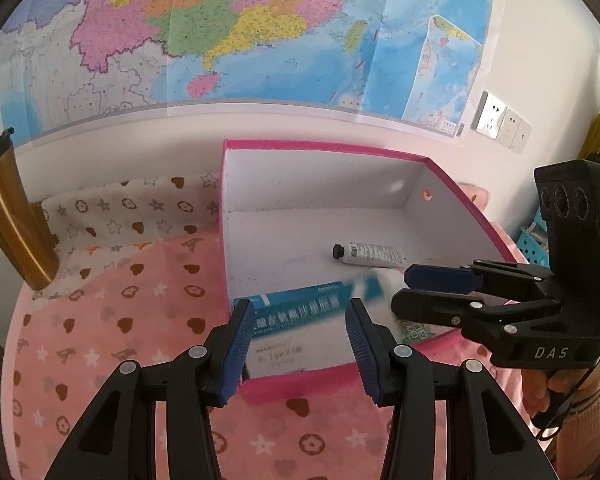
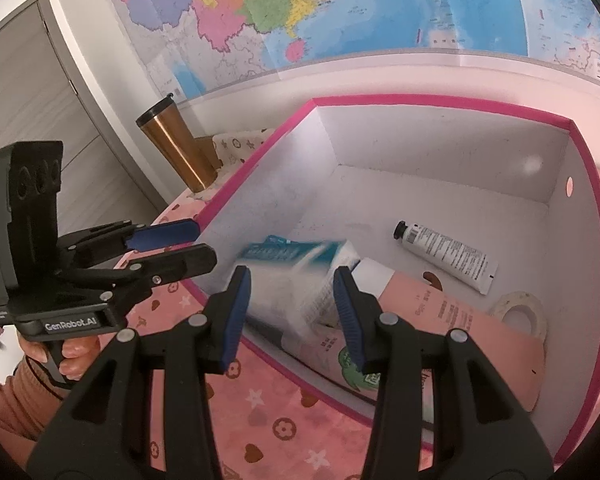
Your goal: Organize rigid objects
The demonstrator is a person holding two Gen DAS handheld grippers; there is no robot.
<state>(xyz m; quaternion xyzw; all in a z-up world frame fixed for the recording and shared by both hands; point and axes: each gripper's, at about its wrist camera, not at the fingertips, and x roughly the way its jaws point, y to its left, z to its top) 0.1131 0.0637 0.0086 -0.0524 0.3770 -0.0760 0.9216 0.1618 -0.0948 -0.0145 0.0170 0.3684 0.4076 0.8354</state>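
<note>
So there's a pink-rimmed cardboard box with a white inside (image 2: 452, 100) sitting on a pink blanket printed with hearts and stars (image 1: 112, 320), and a blurry teal-and-white carton (image 2: 296, 264) is inside the box near its front-left wall. Both grippers hover at the front rim with nothing in them: the left gripper (image 1: 300, 348) has its blue pads apart with the carton only showing beyond the gap, and the right gripper (image 2: 292, 312) is the same, jaws parted and empty. Also in the box: a white tube with a black cap (image 2: 446, 256), a roll of pale tape (image 2: 520, 312) and a flat salmon-pink packet (image 2: 440, 320). A gold metal tumbler (image 1: 12, 220) stands off to the left.
</note>
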